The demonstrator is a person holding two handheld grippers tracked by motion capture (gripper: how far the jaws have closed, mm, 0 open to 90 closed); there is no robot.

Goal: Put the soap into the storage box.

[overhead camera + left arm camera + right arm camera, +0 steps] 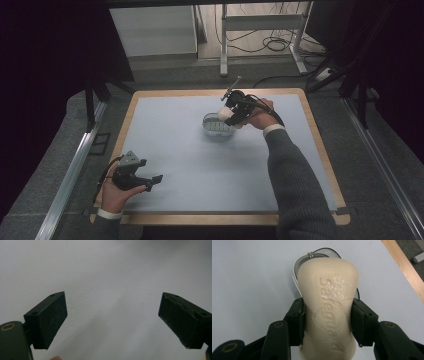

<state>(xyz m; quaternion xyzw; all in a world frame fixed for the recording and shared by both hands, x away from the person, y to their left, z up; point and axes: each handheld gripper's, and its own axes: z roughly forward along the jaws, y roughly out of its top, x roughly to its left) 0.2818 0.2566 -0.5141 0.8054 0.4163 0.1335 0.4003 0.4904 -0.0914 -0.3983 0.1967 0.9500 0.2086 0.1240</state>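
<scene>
Soap [328,307] sits clamped across its waist by the right gripper [328,322], long axis pointing forward over the dish [218,125] near the table's far edge; left gripper [150,182] idles wide open, empty, near corner.

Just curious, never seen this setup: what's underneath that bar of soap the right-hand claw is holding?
Under the soap bar, clamped in the right gripper, part of a small dish peeks out, sitting on the table mat. The soap covers most of the dish, so its inside cannot be seen here.
</scene>
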